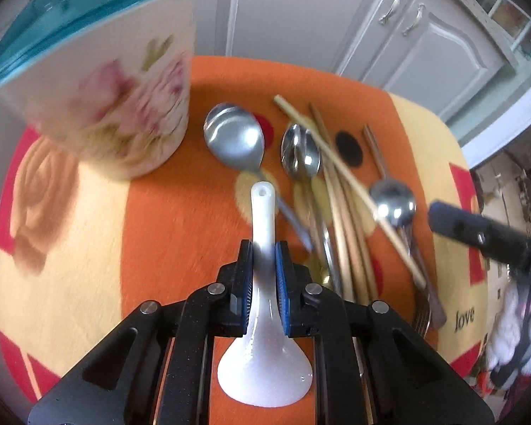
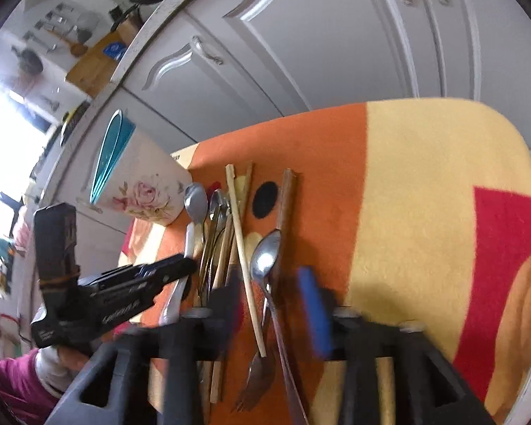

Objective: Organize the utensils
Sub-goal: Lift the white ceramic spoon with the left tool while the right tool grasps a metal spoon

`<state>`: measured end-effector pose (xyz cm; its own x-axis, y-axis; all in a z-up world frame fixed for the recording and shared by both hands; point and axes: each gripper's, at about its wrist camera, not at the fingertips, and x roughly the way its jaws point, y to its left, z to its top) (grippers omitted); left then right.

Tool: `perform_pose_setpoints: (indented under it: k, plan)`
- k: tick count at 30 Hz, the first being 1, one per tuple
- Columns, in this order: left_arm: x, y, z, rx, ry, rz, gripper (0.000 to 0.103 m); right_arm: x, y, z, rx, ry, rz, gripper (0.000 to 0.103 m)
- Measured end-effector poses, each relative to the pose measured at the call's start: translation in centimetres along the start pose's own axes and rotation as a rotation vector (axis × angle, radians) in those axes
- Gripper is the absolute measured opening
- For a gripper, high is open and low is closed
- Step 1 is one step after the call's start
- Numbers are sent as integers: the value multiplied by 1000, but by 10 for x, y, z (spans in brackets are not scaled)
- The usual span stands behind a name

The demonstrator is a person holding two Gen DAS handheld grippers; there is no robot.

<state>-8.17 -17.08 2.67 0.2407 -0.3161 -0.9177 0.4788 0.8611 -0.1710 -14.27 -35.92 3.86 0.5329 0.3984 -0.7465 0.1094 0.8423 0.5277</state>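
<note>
Left wrist view first: my left gripper (image 1: 264,248) is clamped on the handle of a white ceramic spoon (image 1: 263,336), blue pads pressing both sides of the neck, the bowl of the spoon lying nearest the camera and the handle tip pointing away over the orange and yellow cloth (image 1: 159,219). Beyond it, to the left, I see a floral cup (image 1: 116,106) with a teal rim, blurred. To the right of the white spoon lies the pile of utensils: a large steel spoon (image 1: 234,136), a smaller steel spoon (image 1: 301,152) crossed by a pale chopstick (image 1: 350,191), several wooden chopsticks (image 1: 340,219) and another steel spoon (image 1: 393,202). One finger of my right gripper (image 1: 478,233) reaches in from the right edge.

Right wrist view: my right gripper (image 2: 270,297) stands with its jaws apart, pressing on nothing; the pale chopstick (image 2: 244,258) and a steel spoon (image 2: 265,255) lie on the cloth (image 2: 424,194) between the fingers, with a fork (image 2: 255,379) nearer the camera. My left gripper (image 2: 180,269) shows at the left, on the white spoon (image 2: 189,241), with a hand (image 2: 63,357) and a magenta sleeve behind it. I see the floral cup (image 2: 145,184) beyond, just beside the spoons. Grey cabinet doors (image 2: 301,35) fill the background.
</note>
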Motion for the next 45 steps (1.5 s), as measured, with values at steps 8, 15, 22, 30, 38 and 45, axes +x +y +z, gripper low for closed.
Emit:
perform_pose_setpoints:
  k: [8, 15, 22, 30, 38, 45]
  plan:
    - [-6, 13, -6, 12, 14, 4, 11, 30, -6, 19, 31, 49, 21, 31]
    - [-1, 16, 14, 0, 5, 28, 13, 26, 1, 22, -51, 54, 12, 11]
    - [4, 9, 23, 28, -15, 67, 26, -3, -16, 9, 42, -7, 85, 6]
    - [13, -6, 34, 63, -16, 77, 28, -4, -43, -1, 119, 43, 61, 6]
    - [13, 2, 37, 58, -13, 50, 18, -1, -23, -3, -46, 98, -49, 38]
    - [9, 8, 31, 67, -18, 43, 12, 12, -13, -4, -140, 97, -97, 19]
